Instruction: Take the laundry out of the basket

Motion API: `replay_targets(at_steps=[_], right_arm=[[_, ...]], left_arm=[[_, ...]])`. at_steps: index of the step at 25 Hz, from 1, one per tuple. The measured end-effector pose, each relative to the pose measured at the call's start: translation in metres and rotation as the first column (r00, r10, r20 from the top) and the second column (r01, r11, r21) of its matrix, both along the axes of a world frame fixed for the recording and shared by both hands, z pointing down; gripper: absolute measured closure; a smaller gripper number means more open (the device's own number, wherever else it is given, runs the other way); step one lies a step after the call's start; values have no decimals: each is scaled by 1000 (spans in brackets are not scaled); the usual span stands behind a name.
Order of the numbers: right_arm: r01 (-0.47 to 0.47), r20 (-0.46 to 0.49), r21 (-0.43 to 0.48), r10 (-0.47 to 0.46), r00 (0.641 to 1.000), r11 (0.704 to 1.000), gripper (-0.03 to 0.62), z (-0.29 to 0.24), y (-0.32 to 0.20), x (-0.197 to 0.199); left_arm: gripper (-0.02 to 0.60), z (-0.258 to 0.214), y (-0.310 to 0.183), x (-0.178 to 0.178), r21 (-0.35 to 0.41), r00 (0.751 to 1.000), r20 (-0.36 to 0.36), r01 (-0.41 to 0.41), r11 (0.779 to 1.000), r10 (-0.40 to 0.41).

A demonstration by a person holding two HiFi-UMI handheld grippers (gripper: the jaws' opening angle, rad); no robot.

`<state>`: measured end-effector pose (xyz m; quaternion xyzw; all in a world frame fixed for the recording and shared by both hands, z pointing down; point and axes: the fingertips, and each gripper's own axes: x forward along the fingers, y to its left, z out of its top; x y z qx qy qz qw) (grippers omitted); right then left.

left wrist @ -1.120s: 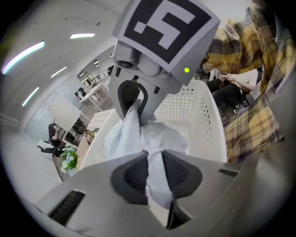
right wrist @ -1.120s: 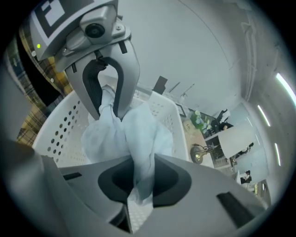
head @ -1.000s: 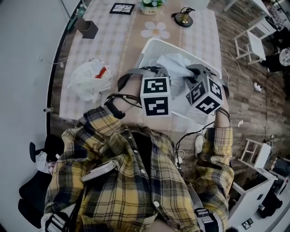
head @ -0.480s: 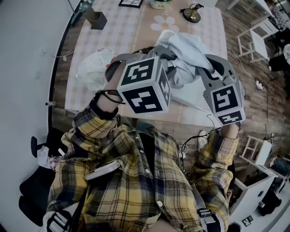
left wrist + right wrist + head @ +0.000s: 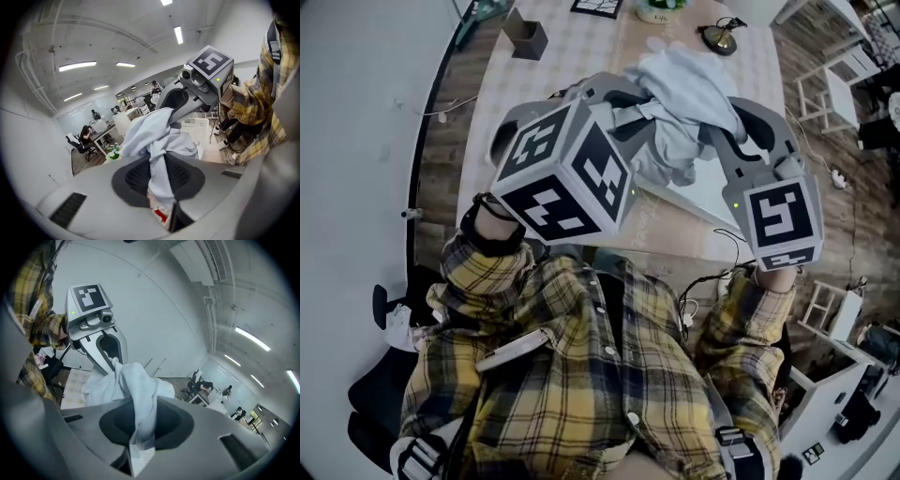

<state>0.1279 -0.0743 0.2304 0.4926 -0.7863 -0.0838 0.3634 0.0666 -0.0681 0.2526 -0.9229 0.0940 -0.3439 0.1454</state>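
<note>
Scene: a person in a yellow plaid shirt (image 5: 581, 375) stands at a table (image 5: 553, 66) covered with a checked cloth, a two-jaw gripper in each hand.
Laundry: a pale, bunched garment (image 5: 684, 89) hangs in the air between the two grippers, raised in front of the person.
Left gripper (image 5: 158, 187): jaws nearly together, pinching a fold of the garment; the cloth runs down through the narrow gap between the dark pads.
Right gripper (image 5: 140, 427): jaws likewise drawn close on another fold of the same garment, a corner of cloth poking out below the pads.
Basket: the white basket (image 5: 703, 192) sits on the table's near edge, showing beneath the lifted cloth in the head view.
Table's far end: a small dark box (image 5: 528, 37) and a potted plant (image 5: 661, 9).
</note>
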Motion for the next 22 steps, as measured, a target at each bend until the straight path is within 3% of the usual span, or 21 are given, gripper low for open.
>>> replay_targets(at_steps=[12,22], right_arm=[[86,65,5,-86,994,996,502,6,-62,-122],[83,151,-104,-67,986,991,502,66,-83,-189]], left_arm=[[485,-2,-61,-124,33,992,-17,122,992,-122],[485,50,-82,-191,-48,985,32,171,984,-169]])
